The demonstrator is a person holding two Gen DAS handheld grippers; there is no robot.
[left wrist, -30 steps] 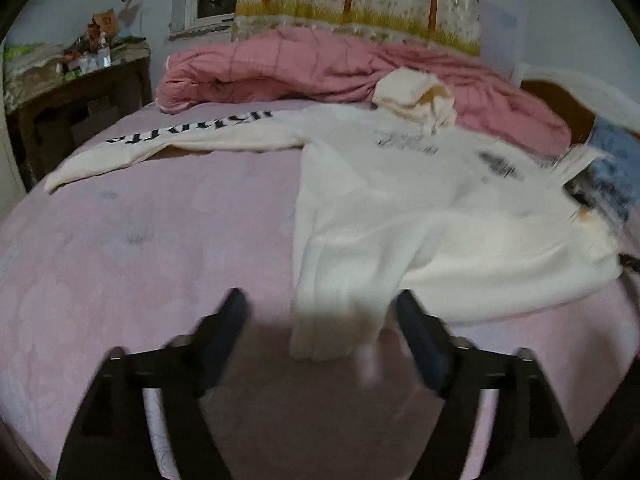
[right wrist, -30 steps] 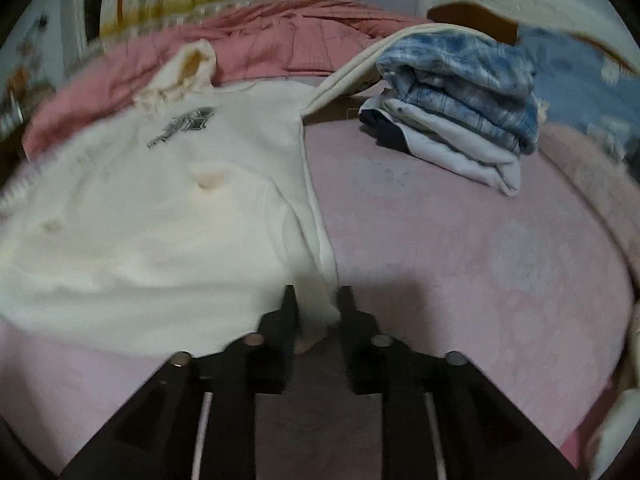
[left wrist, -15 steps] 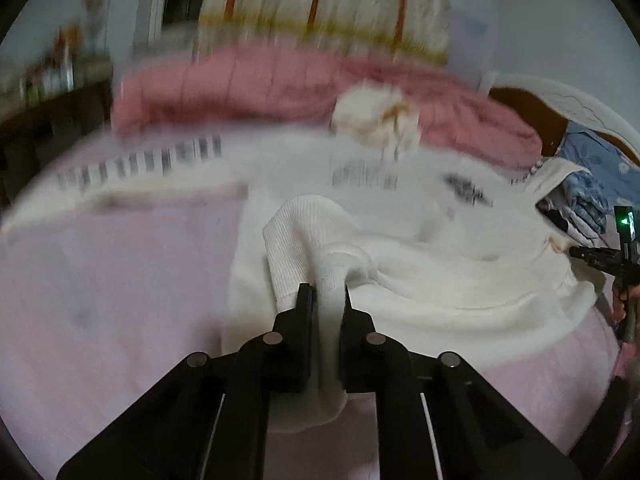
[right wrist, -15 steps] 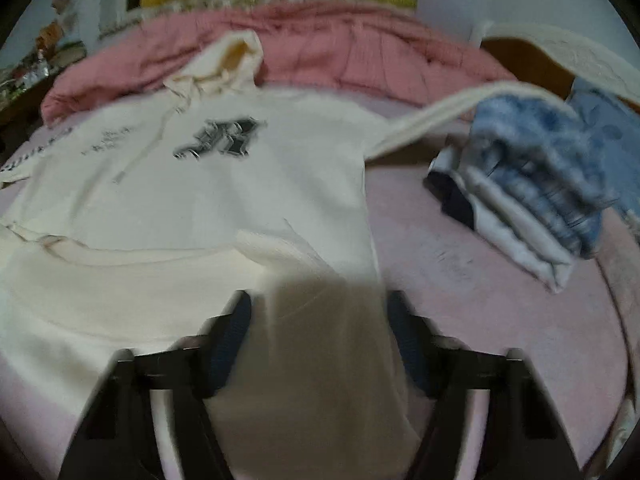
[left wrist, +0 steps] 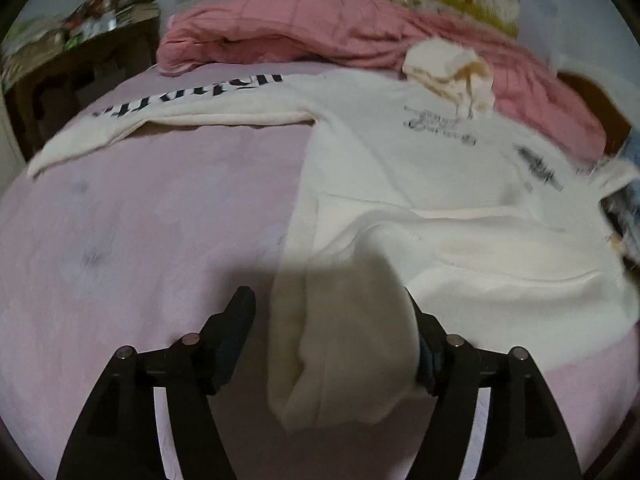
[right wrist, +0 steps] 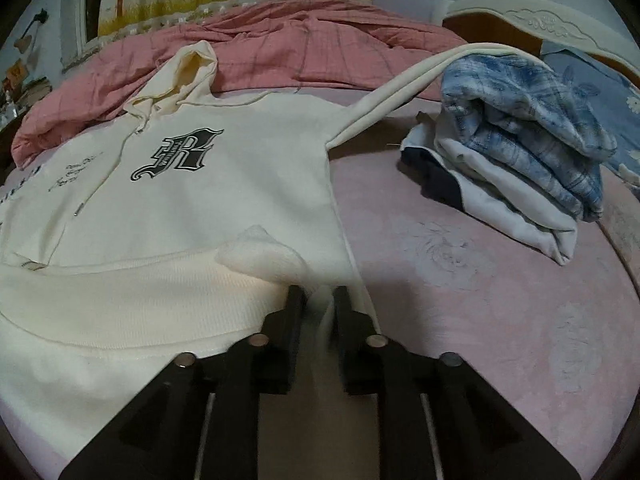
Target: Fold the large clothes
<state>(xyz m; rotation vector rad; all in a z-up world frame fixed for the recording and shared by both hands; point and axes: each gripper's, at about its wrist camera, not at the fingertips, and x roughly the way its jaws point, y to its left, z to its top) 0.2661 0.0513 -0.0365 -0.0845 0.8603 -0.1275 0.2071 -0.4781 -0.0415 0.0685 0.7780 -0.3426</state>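
Note:
A cream hoodie (right wrist: 208,200) with a black letter print lies face up on the pink bed, hood toward the pink quilt. Its lower hem is folded up over the body. In the left wrist view the hoodie (left wrist: 440,184) spreads to the right, one lettered sleeve (left wrist: 180,100) stretched left. My left gripper (left wrist: 328,320) is open, with the folded hem corner lying between its fingers. My right gripper (right wrist: 320,300) is shut on the hoodie's right hem corner. The other sleeve (right wrist: 404,88) lies draped over the folded pile.
A pile of folded clothes (right wrist: 520,152), blue plaid on top, sits on the bed at the right. A crumpled pink quilt (right wrist: 300,44) lies along the far side. A dark wooden side table (left wrist: 80,64) with clutter stands at the far left. The bed sheet (left wrist: 140,220) is pink.
My left gripper, shut on the hem half a second ago, has opened and dropped it folded on the body. My right gripper, open half a second ago, has shut on the right hem corner.

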